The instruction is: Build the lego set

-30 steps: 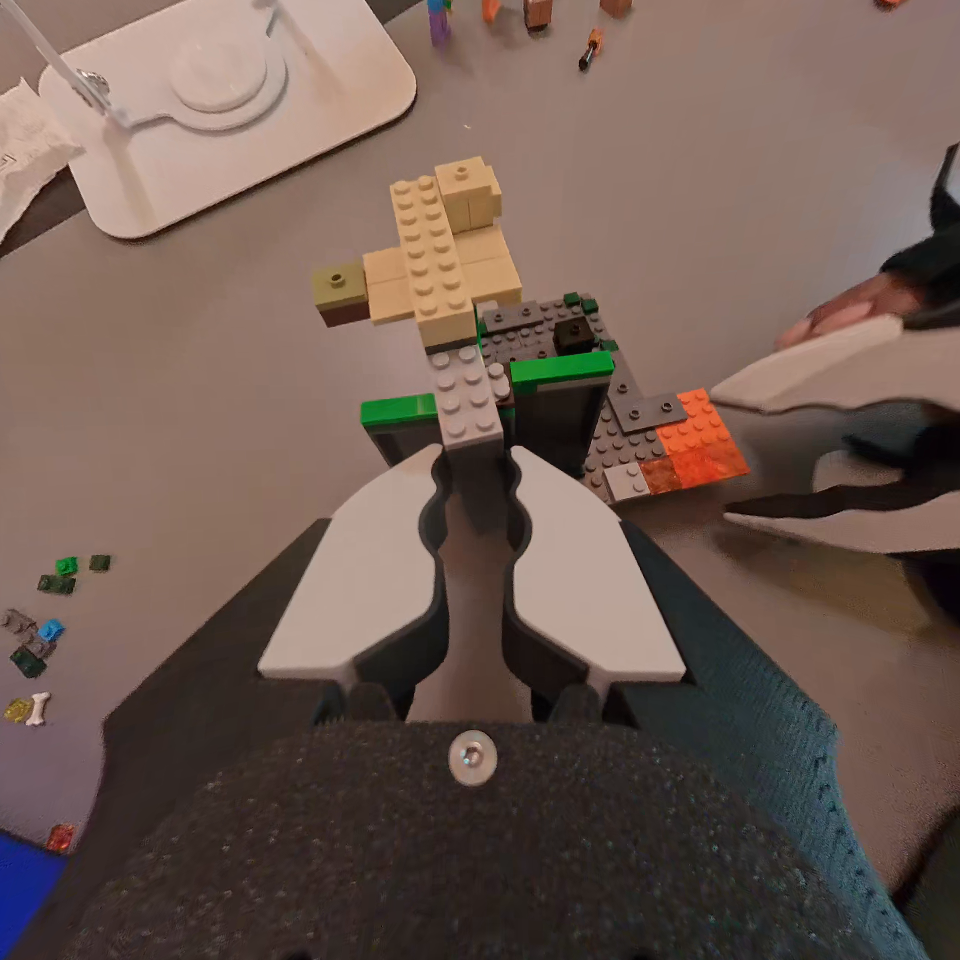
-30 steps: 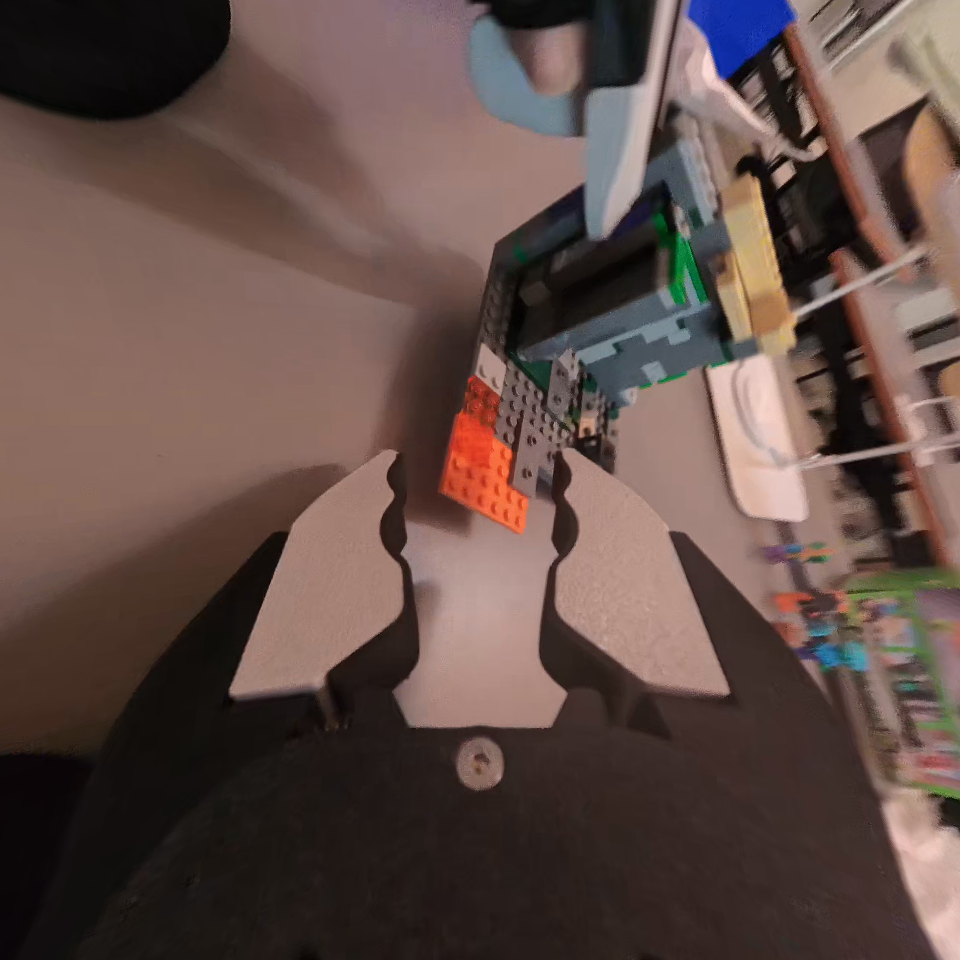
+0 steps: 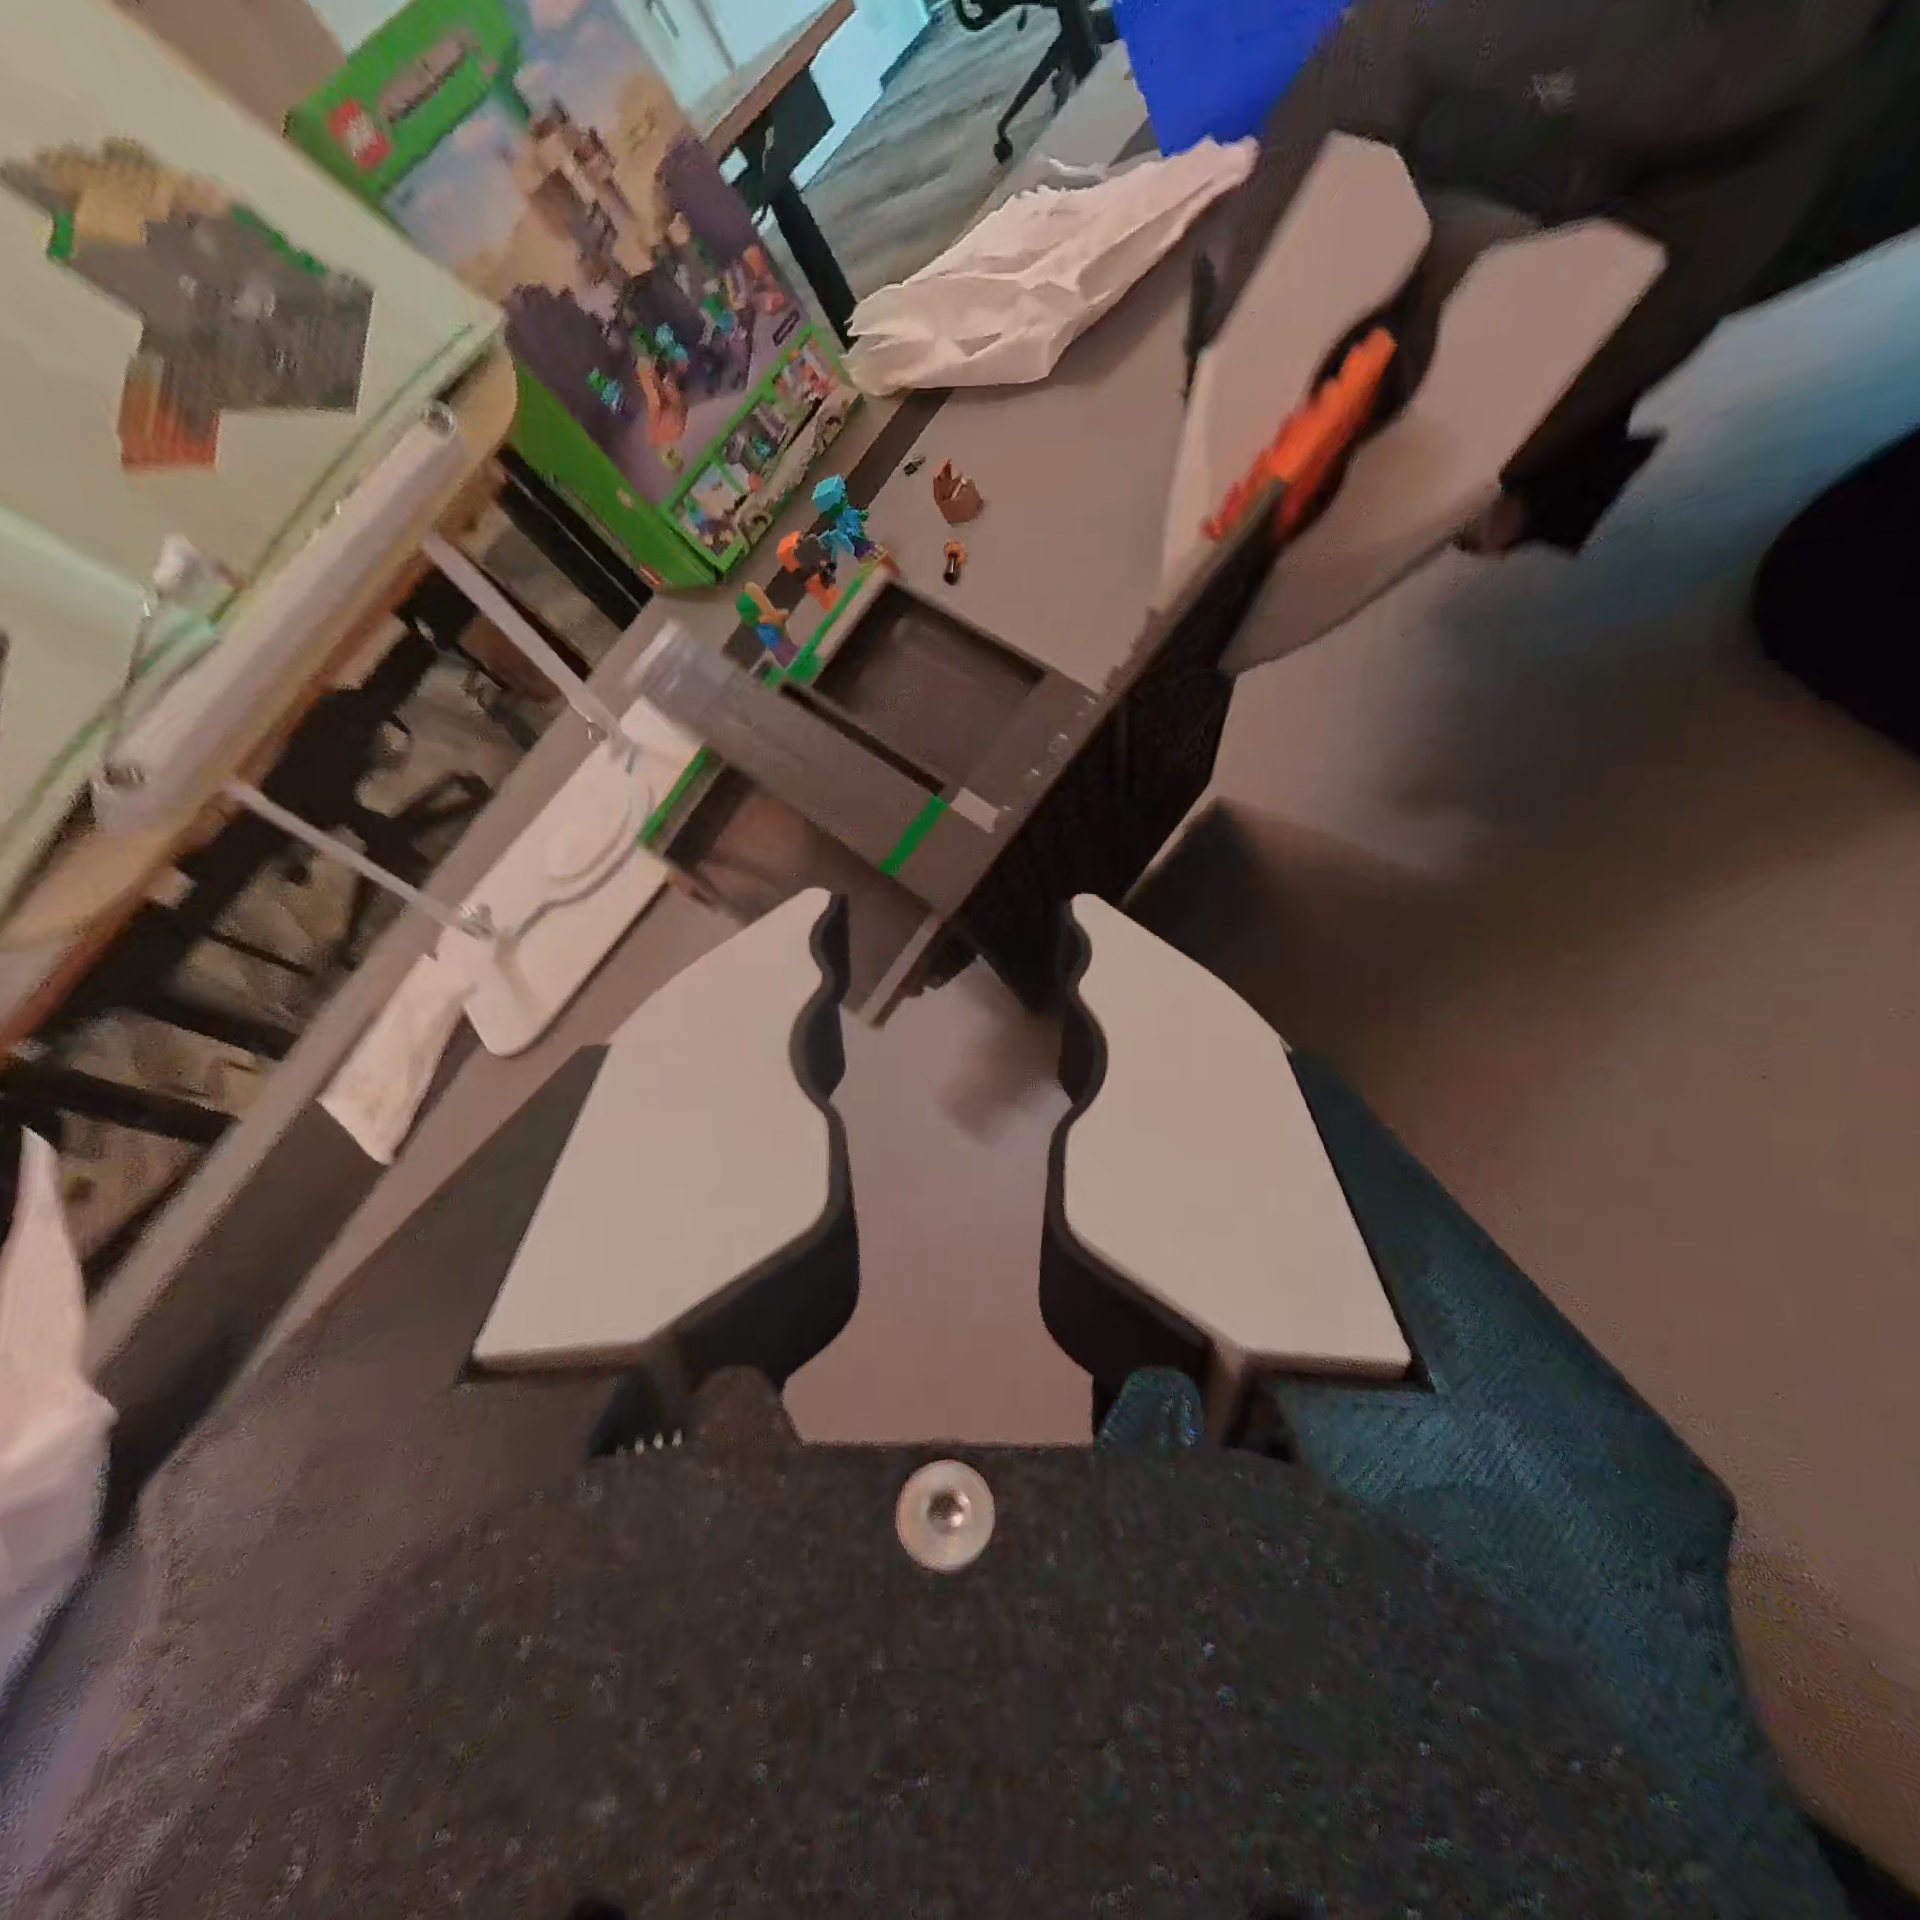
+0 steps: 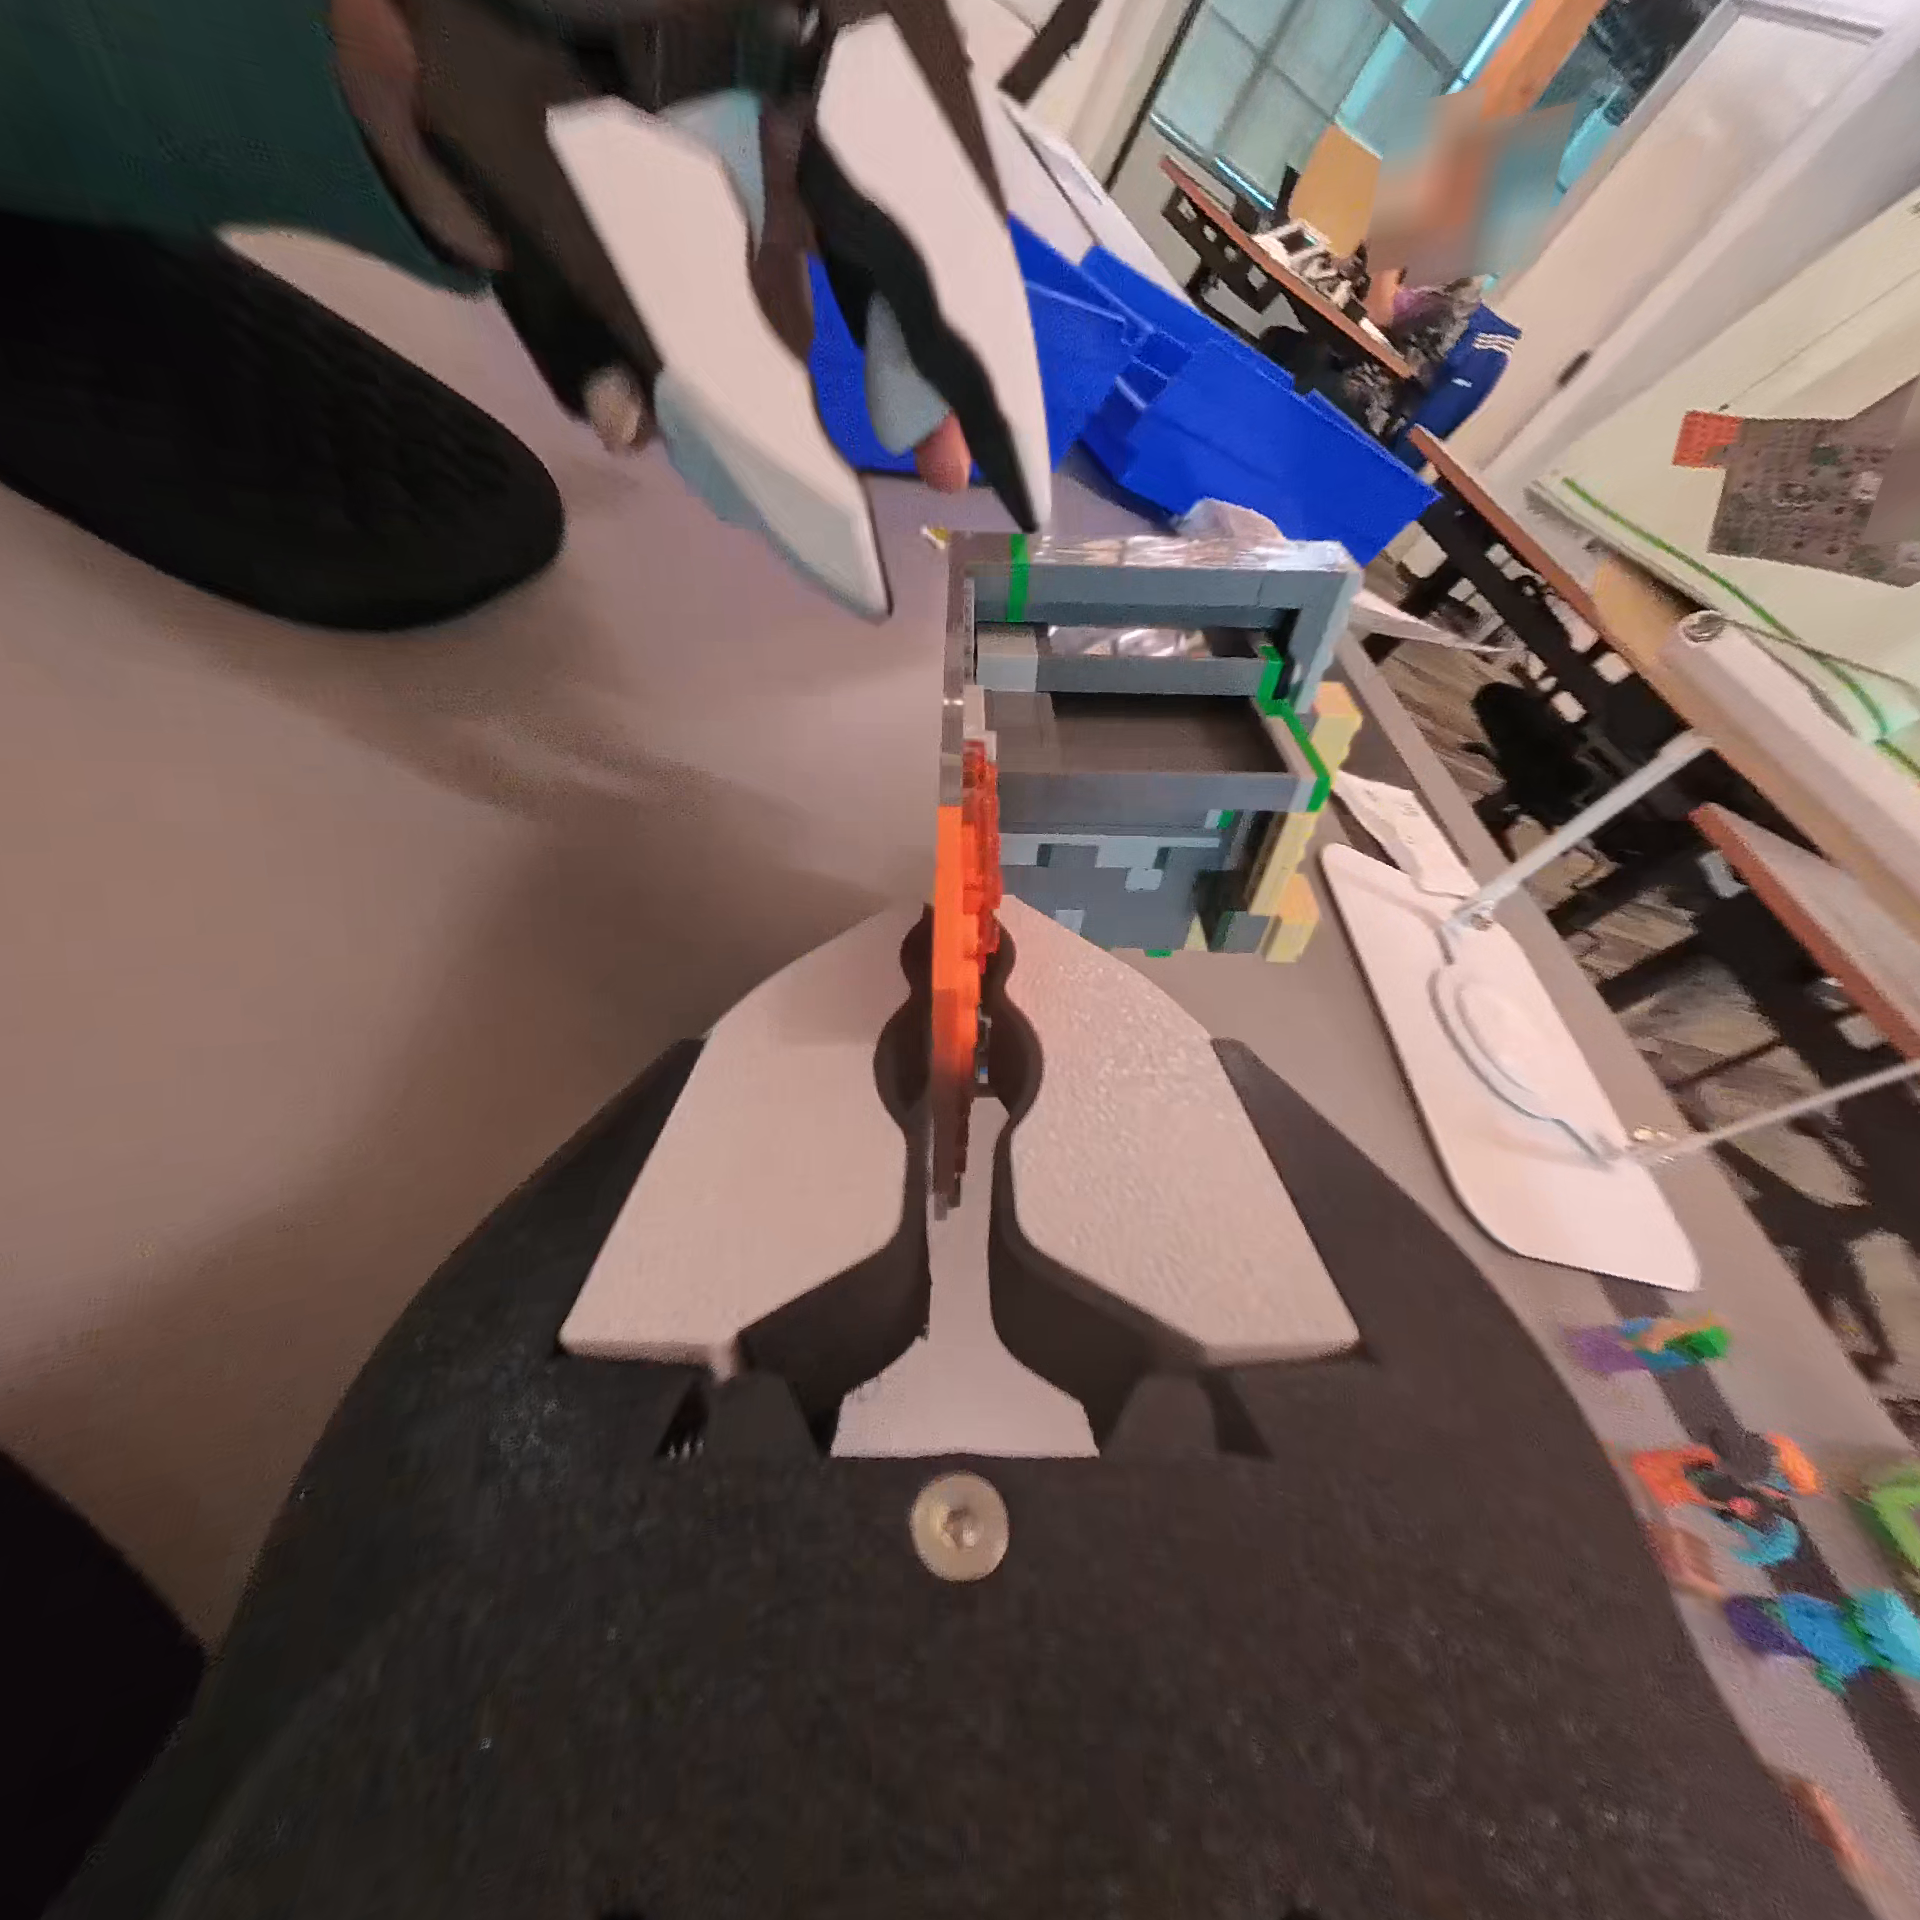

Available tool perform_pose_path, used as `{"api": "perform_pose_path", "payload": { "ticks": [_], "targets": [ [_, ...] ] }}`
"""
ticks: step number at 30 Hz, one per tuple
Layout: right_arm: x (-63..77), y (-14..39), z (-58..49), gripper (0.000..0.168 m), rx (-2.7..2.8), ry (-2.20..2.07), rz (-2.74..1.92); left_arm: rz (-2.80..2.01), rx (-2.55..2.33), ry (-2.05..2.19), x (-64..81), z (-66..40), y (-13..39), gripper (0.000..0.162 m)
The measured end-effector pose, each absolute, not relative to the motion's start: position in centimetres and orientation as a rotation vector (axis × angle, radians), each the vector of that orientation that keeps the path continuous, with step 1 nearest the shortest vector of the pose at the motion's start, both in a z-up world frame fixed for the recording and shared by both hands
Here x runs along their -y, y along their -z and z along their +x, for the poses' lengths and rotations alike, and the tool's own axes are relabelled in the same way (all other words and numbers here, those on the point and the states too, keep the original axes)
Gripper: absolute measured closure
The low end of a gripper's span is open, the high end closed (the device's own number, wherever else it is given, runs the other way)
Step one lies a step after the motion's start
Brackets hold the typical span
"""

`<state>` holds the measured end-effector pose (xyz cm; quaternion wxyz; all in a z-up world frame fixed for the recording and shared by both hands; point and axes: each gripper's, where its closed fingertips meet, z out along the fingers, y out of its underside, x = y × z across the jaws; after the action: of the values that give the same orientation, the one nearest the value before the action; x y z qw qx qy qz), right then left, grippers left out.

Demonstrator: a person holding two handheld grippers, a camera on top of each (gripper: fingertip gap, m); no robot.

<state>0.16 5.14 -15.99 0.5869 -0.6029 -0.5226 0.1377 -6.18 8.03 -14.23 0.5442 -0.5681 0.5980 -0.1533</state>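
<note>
The lego build [image 4: 1143,779], with grey walls, green trim and tan bricks, stands tipped up on the edge of its baseplate. My right gripper [image 4: 961,925] is shut on the orange plate [image 4: 951,883] at the baseplate's near end. It also shows at the top right of the left wrist view [image 3: 1226,603], clamped on the orange plate [image 3: 1335,426]. My left gripper [image 3: 954,935] is open, and a corner of the build [image 3: 914,748] sits between its fingertips. In the right wrist view the left gripper [image 4: 948,561] straddles the build's top corner.
A lego box [image 3: 644,343] and an instruction booklet on a stand [image 3: 187,312] are at the left. The stand's white base [image 4: 1507,1091] lies beside the build. Minifigures [image 3: 821,551] and a white bag [image 3: 1039,270] lie on the grey table. Blue bins [image 4: 1195,416] stand behind. Spacing between my two grippers at the tips: around 8 centimetres.
My right gripper has shut on the orange end of the baseplate. The build has gone from flat to standing on edge. My left gripper has opened wider and left the light grey plate.
</note>
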Motion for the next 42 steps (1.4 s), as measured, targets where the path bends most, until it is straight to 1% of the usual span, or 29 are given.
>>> {"api": "perform_pose_path", "payload": {
  "ticks": [1,4,5,8,13,14,16,17,26,32,38,42],
  "targets": [
    [-5.0,15.8,0.1,0.162,1.215,-0.363,-1.403,-1.306,-1.451,0.315,-8.0,-5.9,14.6,0.124],
    [-4.8,15.8,0.3,0.162,1.206,-0.446,-1.412,-1.237,-1.484,0.217,-8.5,-5.1,14.9,0.127],
    [-4.9,15.9,0.4,0.162,1.200,-0.459,-1.415,-1.231,-1.481,0.216,-8.6,-4.9,14.8,0.131],
    [-5.0,15.8,0.9,0.162,1.174,-0.486,-1.430,-1.242,-1.471,0.278,-8.6,-4.6,14.6,0.136],
    [-4.9,15.9,1.0,0.161,1.180,-0.470,-1.487,-1.238,-1.447,0.305,-8.5,-4.6,14.7,0.140],
    [-4.9,15.9,1.1,0.160,1.190,-0.460,-1.507,-1.242,-1.443,0.308,-8.5,-4.6,14.7,0.143],
    [-4.4,15.8,1.0,0.152,1.217,-0.458,-1.548,-1.232,-1.439,0.295,-8.5,-4.7,14.7,0.148],
    [-4.2,15.6,1.0,0.150,1.225,-0.458,-1.564,-1.224,-1.439,0.290,-8.4,-4.7,14.7,0.148],
    [-3.9,15.3,1.0,0.152,1.251,-0.423,-1.559,-1.218,-1.430,0.360,-8.0,-4.7,14.6,0.146],
    [-3.3,15.7,1.3,0.155,1.298,-0.466,-1.481,-1.230,-1.412,0.561,-7.7,-4.2,12.9,0.129],
    [-3.2,16.0,1.6,0.157,1.350,-0.472,-1.417,-1.231,-1.527,0.616,-7.1,-3.4,12.9,0.129],
    [-3.2,16.1,1.7,0.157,1.363,-0.475,-1.391,-1.330,-1.483,0.715,-6.9,-3.5,12.8,0.128]
  ]
}}
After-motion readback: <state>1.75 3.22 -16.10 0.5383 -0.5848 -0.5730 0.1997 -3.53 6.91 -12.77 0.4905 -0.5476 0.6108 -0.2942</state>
